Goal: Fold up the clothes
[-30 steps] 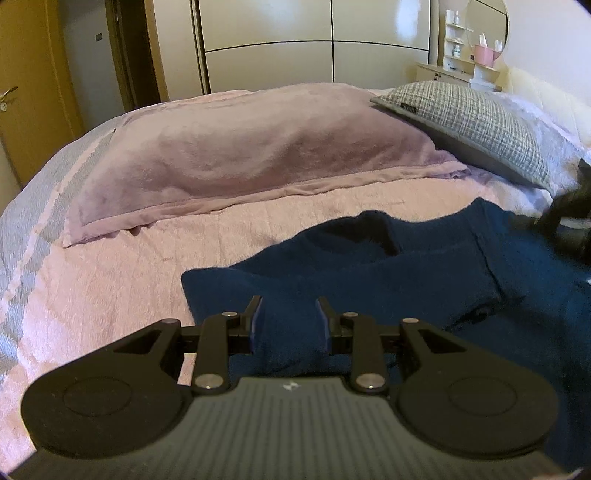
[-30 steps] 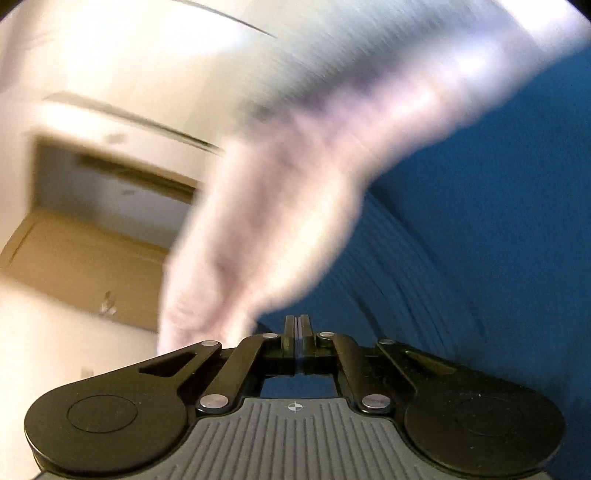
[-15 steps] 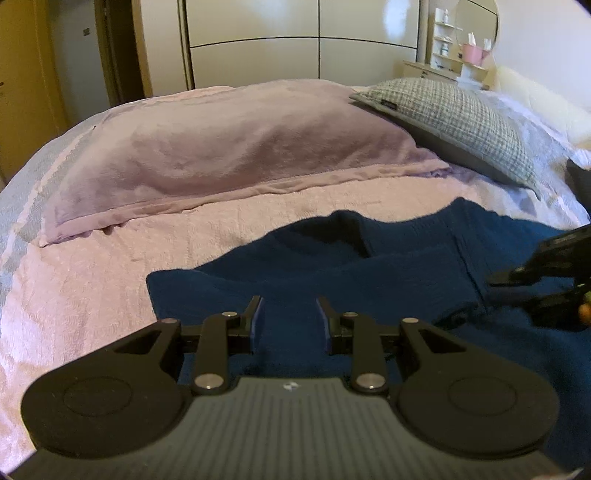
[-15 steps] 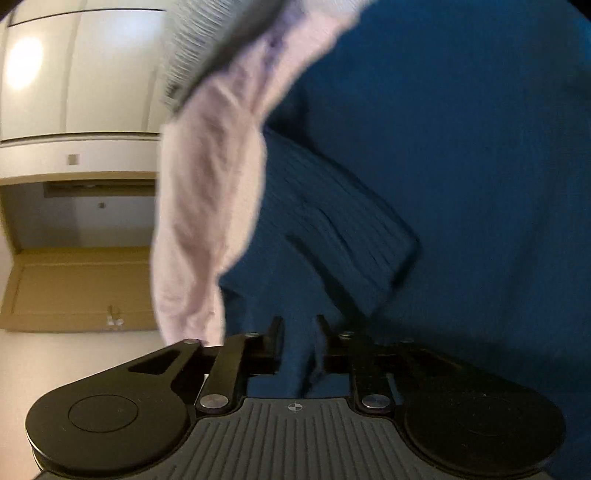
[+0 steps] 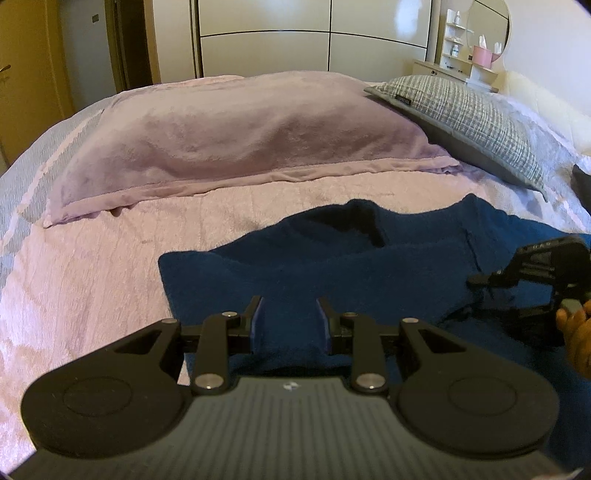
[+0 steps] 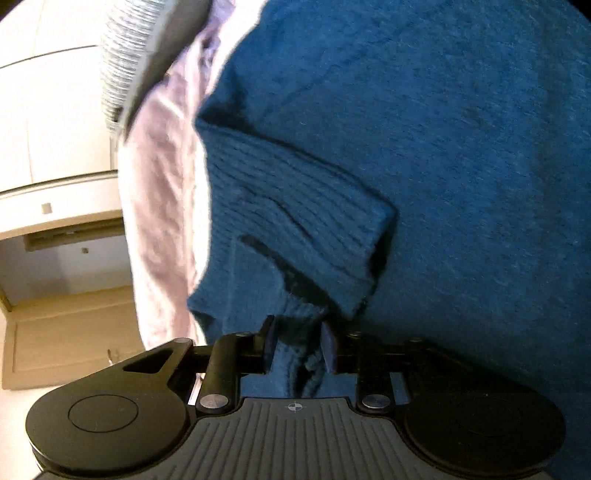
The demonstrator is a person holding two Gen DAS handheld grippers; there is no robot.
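Note:
A dark blue knit sweater [image 5: 332, 266] lies spread on the pink bedspread [image 5: 92, 288]. My left gripper [image 5: 290, 317] hovers low over its near edge, jaws a little apart, fabric lying between the fingers without being pinched. In the right wrist view the sweater [image 6: 461, 147] fills the frame, and a ribbed sleeve cuff [image 6: 303, 206] lies folded onto the body. My right gripper [image 6: 299, 343] is open over a ribbed edge that bunches up between its pads. The right gripper [image 5: 480, 282] also shows at the right of the left wrist view, held by a person's hand [image 5: 576, 332].
A purple pillow [image 5: 240, 133] and a grey checked pillow [image 5: 469, 114] lie at the far side of the bed. Behind them stand a white wardrobe [image 5: 266, 48] and a dresser with a round mirror [image 5: 487, 22]. Bare bedspread stretches to the left of the sweater.
The right gripper went from shut to open, rolled, and sank onto the sweater; the sleeve cuff now lies on the body. The left gripper has barely moved.

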